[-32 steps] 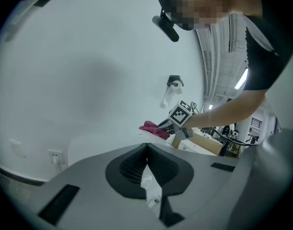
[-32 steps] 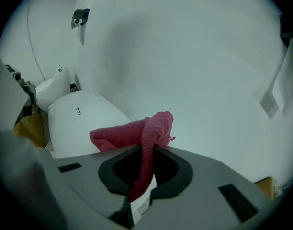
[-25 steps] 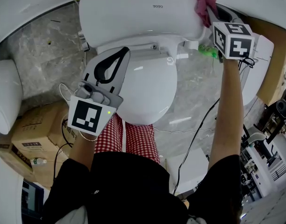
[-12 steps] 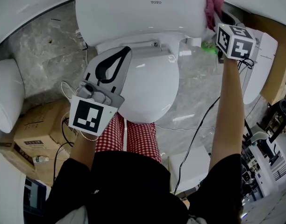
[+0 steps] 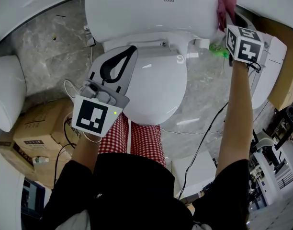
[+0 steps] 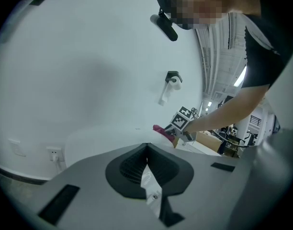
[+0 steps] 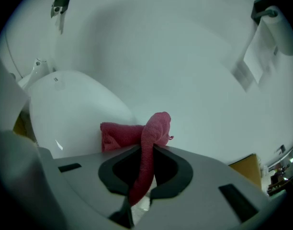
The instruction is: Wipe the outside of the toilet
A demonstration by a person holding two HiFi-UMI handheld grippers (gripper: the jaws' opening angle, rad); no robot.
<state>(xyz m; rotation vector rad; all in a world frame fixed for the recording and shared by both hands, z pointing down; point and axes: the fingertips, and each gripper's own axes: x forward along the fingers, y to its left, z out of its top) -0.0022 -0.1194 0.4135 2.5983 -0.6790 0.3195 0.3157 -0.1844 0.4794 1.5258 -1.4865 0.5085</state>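
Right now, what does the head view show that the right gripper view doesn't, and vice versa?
Only the head view: the closed toilet lid, the cardboard boxes on the floor, and the left claw held over the lid. Only the right gripper view: a paper roll on the wall, and the right claw shut on the pink cloth. Both: that cloth against the white tank.

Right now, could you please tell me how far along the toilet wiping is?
Done: nothing visibly; no wipe traces show. In hand: the right gripper, shut on the red cloth, holds it against the tank at its right end. Left, seemingly: the lid, over which the left gripper hangs shut and empty.
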